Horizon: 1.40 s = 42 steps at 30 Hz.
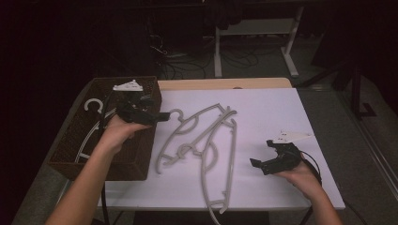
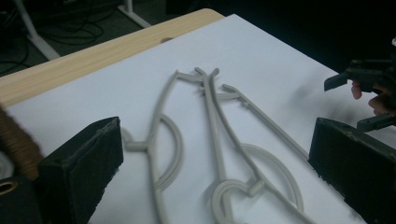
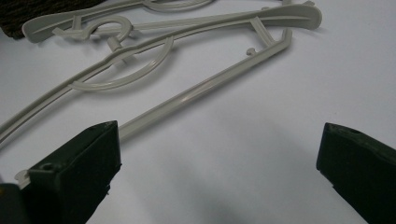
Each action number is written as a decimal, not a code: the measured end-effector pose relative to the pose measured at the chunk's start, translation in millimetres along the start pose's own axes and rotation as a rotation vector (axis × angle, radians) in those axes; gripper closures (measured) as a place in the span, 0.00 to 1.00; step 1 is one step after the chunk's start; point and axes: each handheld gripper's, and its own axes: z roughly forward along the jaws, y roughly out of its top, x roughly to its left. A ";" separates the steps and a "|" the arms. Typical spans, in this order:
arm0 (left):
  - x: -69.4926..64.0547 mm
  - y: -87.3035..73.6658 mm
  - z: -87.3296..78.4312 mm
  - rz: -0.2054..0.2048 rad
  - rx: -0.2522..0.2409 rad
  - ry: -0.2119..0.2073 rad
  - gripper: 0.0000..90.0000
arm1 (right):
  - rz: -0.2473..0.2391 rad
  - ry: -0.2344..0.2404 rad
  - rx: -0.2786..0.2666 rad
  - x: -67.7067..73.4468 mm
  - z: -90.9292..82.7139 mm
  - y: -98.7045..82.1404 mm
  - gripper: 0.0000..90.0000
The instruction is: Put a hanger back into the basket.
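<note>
Two grey plastic hangers lie crossed on the white table cover [image 1: 272,112]: one [image 1: 199,114] near the basket, the other [image 1: 233,154] running toward the front edge. My left gripper [image 1: 159,117] hovers open at the basket's right rim, pointing at them. In the left gripper view its jaws [image 2: 217,135] stand wide apart with both hangers [image 2: 212,121] between and beyond them. My right gripper [image 1: 263,153] rests open on the table right of the hangers. In the right gripper view [image 3: 219,135] a hanger bar [image 3: 201,86] runs just past the left jaw.
A brown wicker basket [image 1: 136,159] stands at the table's left, holding white hangers [image 1: 94,104]. A bare wooden strip [image 1: 225,83] edges the far side. Desk legs and cables lie on the dark floor beyond. The right half of the cover is bare.
</note>
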 end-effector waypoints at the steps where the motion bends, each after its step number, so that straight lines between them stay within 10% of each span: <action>1: -4.1 1.1 4.8 0.003 0.003 -0.004 0.04 | -0.001 0.001 0.000 -0.1 -0.2 0.0 0.00; 20: -42.9 -17.6 112.3 0.031 0.129 -0.074 0.50 | -0.004 0.004 -0.001 -0.4 -0.5 -0.2 0.00; 31: -34.9 -34.4 164.8 0.061 0.256 0.019 0.98 | -0.008 0.006 -0.001 -0.1 -0.2 -0.3 0.00; 42: -37.1 -34.1 201.4 0.128 0.308 0.088 1.00 | -0.009 0.009 0.000 -0.8 -0.2 -0.6 0.00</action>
